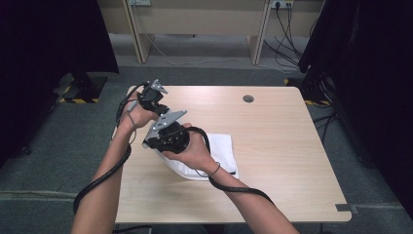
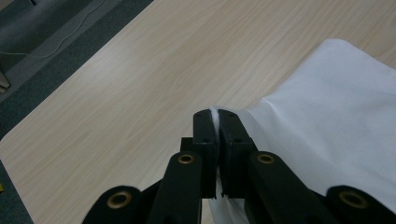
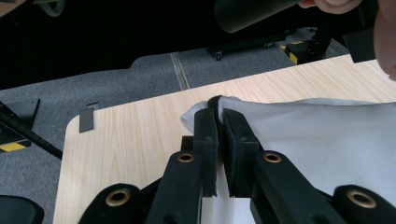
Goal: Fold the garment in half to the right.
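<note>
Both forearms in from bottom edge of high view, converging over left half of pale wood-grain desk [image 1: 272,141]. Left forearm running up along desk's left edge, wrist bent inward, hand wrapped round left black two-jaw tongs [image 1: 152,97] near far-left corner, grey three-cornered plate on top, black cable looping back down along the arm. Right forearm crossing diagonally from bottom centre toward upper left, hand [image 1: 192,148] palm-down over right black two-jaw tongs [image 1: 163,136], just beside & nearer than the left pair; thin band round right wrist, thick black cable trailing along forearm.

White soft fabric cloth [image 1: 221,151] on desk's left-centre, mostly under & right of right hand, near-left part lifted off the surface toward the tongs.

Left gripper view: left tongs [image 2: 215,114] clenched on an edge of the white cloth [image 2: 336,121], thin fold of fabric pinched between jaw tips, rest of cloth spreading away to the right over the desk [image 2: 140,93].

Right gripper view: right tongs [image 3: 215,105] likewise clamped on a cloth corner, small bunch of fabric poking out at jaw tips, cloth [image 3: 327,135] stretching right in a smooth sheet above desk [image 3: 126,135]. Grey carpet floor [image 3: 116,84] & dark curtain beyond. Part of other hand [image 3: 385,37] at top-right corner.
</note>
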A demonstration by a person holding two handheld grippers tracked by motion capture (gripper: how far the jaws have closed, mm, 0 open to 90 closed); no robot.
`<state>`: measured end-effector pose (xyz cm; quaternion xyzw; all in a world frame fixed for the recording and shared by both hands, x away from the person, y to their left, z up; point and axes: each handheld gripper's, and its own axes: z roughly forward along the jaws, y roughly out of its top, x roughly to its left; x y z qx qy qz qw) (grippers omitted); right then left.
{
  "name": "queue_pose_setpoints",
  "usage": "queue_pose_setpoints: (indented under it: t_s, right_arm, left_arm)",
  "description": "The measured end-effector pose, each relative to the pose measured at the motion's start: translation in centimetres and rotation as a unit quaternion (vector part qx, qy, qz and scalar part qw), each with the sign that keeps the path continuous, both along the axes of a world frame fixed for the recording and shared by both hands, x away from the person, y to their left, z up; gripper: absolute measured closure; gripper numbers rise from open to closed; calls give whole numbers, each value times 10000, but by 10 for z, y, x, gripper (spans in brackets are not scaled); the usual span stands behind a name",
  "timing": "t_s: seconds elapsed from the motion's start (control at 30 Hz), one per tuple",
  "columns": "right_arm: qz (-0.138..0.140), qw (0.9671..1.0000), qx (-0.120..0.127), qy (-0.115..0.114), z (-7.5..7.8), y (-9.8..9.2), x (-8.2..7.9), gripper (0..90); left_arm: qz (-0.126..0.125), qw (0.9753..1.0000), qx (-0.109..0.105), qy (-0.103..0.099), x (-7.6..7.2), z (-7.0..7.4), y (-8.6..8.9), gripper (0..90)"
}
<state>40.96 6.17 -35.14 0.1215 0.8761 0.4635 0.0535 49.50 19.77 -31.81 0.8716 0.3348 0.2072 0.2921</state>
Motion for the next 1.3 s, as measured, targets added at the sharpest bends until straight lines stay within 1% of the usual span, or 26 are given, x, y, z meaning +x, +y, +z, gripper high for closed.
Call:
queue_pose_setpoints:
  t_s: [0.2,0.23,0.53,0.83,1.03,1.13,1.3]
  right_arm:
    - [-9,10000,30,7,2,2,0,851]
    - [-23,10000,70,21,3,3,0,852]
    - [-17,9998,166,48,8,6,0,851]
    - [0,9999,152,53,7,10,-1,851]
    - [21,9999,160,31,12,13,-1,851]
    - [27,9998,182,29,13,15,-1,852]
    - [42,9998,167,38,12,17,-2,852]
  left_arm:
    - [16,10000,31,-6,0,1,2,857]
    - [29,10000,28,-17,0,3,3,857]
    - [68,9999,71,-39,-1,7,8,857]
    - [98,9999,95,-23,-2,6,11,856]
    - [126,9998,106,-65,-4,11,13,856]
    - [137,9998,140,-52,-4,12,15,855]
    - [164,9998,135,-34,-5,10,17,855]
